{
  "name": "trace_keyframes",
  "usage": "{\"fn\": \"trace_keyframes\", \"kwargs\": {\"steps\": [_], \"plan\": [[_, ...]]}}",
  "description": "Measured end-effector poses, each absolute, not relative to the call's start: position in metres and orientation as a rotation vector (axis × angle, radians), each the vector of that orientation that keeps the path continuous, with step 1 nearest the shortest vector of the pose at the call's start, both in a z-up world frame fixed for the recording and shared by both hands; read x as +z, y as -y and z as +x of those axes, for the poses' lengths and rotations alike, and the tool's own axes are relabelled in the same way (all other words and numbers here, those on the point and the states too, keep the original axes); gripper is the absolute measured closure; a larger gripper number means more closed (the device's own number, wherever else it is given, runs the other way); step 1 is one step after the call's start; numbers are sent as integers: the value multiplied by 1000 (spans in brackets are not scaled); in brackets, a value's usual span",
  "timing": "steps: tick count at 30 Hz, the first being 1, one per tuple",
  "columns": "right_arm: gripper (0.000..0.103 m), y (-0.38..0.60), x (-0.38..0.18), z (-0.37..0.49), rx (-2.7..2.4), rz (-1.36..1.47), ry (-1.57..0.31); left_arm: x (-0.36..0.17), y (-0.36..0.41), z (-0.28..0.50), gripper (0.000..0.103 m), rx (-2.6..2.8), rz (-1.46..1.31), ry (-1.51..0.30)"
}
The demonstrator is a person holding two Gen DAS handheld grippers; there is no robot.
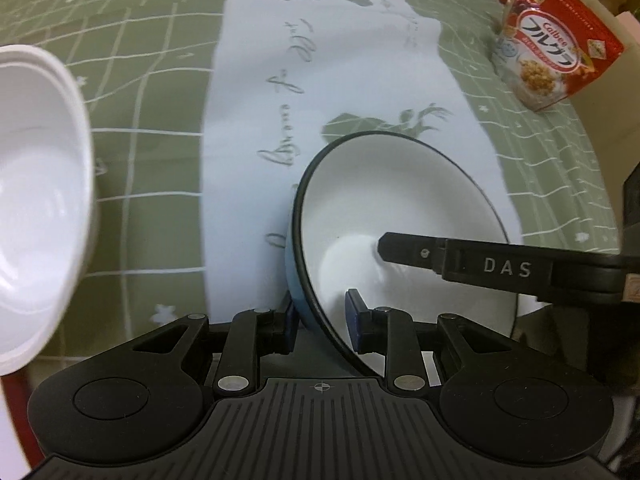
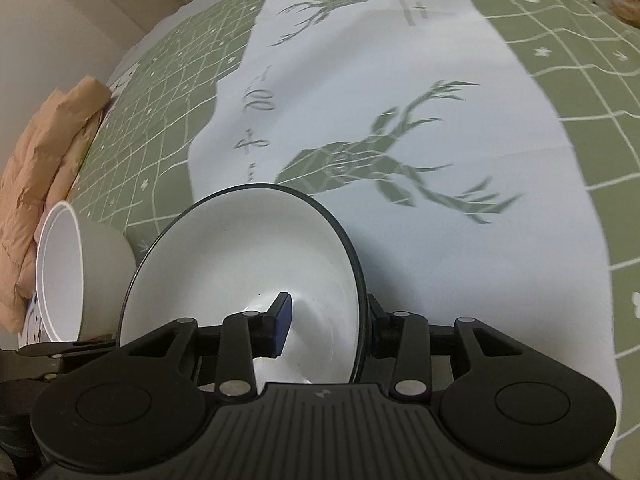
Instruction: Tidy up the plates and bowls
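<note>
- Over the near part of the white runner [image 1: 256,92], a blue bowl [image 1: 400,216] with a dark rim is tipped on its side, its white inside turned to both cameras.
- The left gripper [image 1: 322,318] has its jaws nearly closed across the bowl's near wall, one blue pad inside and the other against the blue outside.
- The right gripper [image 2: 326,326] straddles the opposite wall the same way, narrowly open and clamped on the rim; one of its fingers [image 1: 412,250] reaches into the bowl in the left view.
- Whether the bowl rests on the cloth or hangs clear cannot be told.
- To the left, white bowls [image 1: 40,200] appear nested, tilted the same way; the layered rim suggests more than one, but the count is unclear.
- Judged from this, the sorting looks under way: one stack begun, the blue bowl not yet placed.
- No plates are in view in either picture.
- A cereal bag [image 1: 552,44] stands far right on the green tablecloth [image 1: 140,40]; crumpled brown paper [image 2: 44,156] lies at the far left edge.
- The white bowls are cut off by the frame, and the cloth print is blurred.
</note>
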State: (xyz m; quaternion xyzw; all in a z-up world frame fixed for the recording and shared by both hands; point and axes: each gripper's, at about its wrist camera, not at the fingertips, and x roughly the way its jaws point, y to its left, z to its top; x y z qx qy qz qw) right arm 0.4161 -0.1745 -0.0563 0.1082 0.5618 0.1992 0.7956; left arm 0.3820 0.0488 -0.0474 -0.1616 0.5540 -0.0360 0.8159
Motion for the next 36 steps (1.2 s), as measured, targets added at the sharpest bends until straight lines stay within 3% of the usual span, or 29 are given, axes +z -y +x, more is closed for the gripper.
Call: {"fn": "trace_keyframes", "kwargs": {"steps": [36], "plan": [[65, 172, -50, 396, 428, 138, -1180, -65, -63, 385, 69, -90, -442, -1178]]}}
